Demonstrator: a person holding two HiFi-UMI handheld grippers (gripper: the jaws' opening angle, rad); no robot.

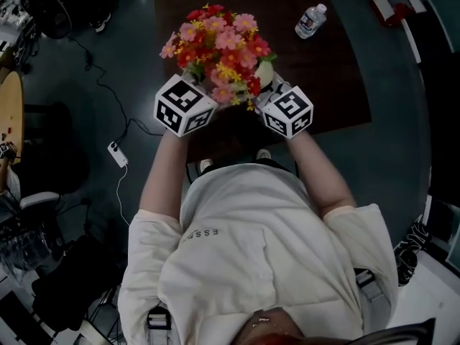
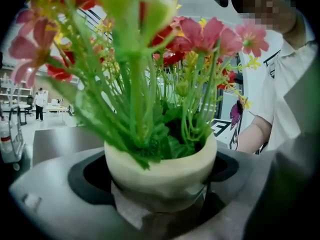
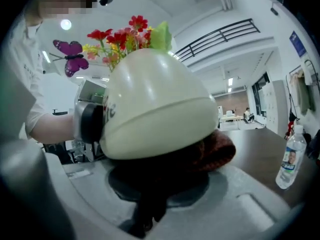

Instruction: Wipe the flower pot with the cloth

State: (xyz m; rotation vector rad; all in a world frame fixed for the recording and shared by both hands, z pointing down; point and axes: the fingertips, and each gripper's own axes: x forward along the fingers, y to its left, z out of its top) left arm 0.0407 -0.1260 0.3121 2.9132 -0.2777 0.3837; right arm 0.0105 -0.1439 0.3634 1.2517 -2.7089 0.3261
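Observation:
A cream flower pot [image 2: 160, 171] full of red, pink and yellow artificial flowers [image 1: 219, 45] is held up over the near edge of the dark table [image 1: 330, 85]. My left gripper [image 2: 160, 204] is shut on the pot, one jaw on each side of its lower body. In the right gripper view the pot [image 3: 155, 109] is tipped, its rounded side towards the camera. My right gripper [image 3: 157, 189] is shut on a dark red cloth [image 3: 217, 151], which presses against the pot's underside. In the head view the two marker cubes [image 1: 185, 104] flank the pot.
A clear water bottle [image 1: 310, 21] lies on the table at the far right and shows again as the bottle [image 3: 290, 161] in the right gripper view. On the floor to the left lies a cable with a white adapter [image 1: 117, 154]. Chairs and clutter fill the left edge.

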